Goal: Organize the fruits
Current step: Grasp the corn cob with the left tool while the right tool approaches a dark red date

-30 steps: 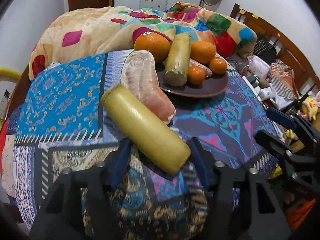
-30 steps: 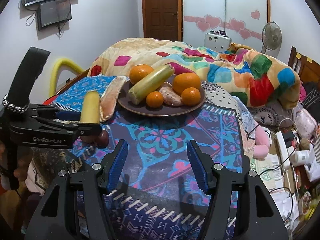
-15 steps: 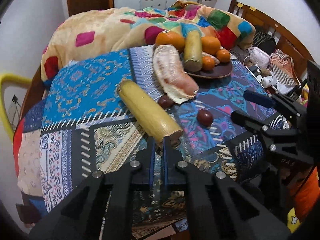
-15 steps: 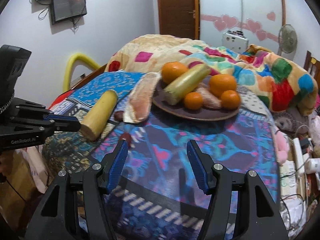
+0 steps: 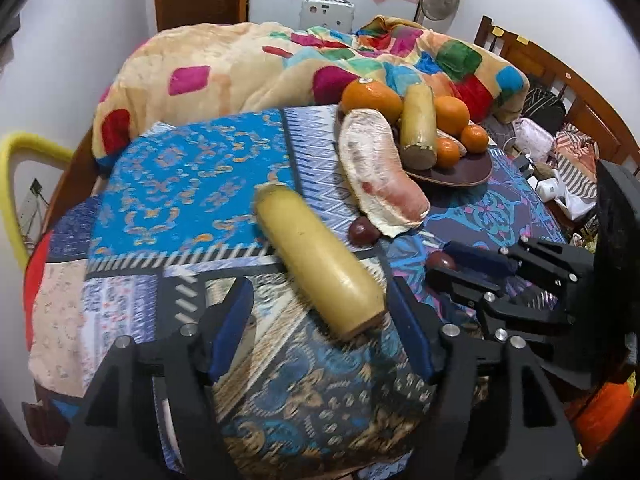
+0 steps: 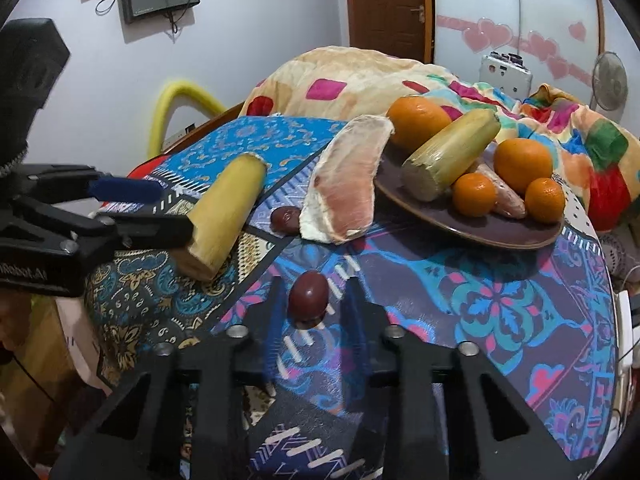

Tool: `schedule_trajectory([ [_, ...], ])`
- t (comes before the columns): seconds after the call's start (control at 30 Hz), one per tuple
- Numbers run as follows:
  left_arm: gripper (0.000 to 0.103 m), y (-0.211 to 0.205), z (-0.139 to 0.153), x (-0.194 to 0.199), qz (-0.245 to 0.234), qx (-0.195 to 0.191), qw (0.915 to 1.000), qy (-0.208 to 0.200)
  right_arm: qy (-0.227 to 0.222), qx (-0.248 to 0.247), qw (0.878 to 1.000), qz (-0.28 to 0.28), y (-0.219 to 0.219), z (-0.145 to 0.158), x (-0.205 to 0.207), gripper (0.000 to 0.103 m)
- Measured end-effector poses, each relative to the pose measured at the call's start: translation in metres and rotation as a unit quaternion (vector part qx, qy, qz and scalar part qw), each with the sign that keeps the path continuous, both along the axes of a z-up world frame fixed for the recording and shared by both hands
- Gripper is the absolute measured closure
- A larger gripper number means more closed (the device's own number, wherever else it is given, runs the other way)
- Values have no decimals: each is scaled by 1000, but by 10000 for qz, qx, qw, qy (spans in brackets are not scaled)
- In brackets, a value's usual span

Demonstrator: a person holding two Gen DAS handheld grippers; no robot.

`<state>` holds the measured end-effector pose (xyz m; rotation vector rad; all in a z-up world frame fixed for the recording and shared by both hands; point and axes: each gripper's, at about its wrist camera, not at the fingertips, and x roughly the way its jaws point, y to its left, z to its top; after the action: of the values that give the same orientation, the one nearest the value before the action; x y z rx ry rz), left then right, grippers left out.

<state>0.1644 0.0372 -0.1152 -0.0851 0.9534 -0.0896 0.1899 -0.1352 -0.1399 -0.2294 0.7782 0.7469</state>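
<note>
Right tongs (image 6: 310, 308) closed on dark red fruit (image 6: 308, 294), lower centre, likely plate-bound (image 6: 472, 226); left tongs (image 5: 320, 332) opening, yellow stalk (image 5: 320, 272) between, ungripped

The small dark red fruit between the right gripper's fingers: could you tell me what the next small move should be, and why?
Probably lift it and carry it toward the plate. The right gripper has its fingers closed on the red fruit, which still sits on the cloth, apart from the oranges already plated.
</note>
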Motion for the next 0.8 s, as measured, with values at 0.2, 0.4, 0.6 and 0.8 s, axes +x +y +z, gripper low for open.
schedule_trajectory([
  [0.2,34,-14,-17,25,-62,141,9997,172,53,194,9998,2,-10,5,0,87],
  [0.4,40,-4,-22,44,96,-28,9997,212,-152,227,9992,-284,-29,16,7,90],
  [0.6,64,2,-21,50,-159,-267,9993,204,-110,244,9989,-383,-40,18,12,89],
  [0.8,66,-3,-19,39,-424,-53,9989,212,28,316,9994,-155,-34,16,8,73],
])
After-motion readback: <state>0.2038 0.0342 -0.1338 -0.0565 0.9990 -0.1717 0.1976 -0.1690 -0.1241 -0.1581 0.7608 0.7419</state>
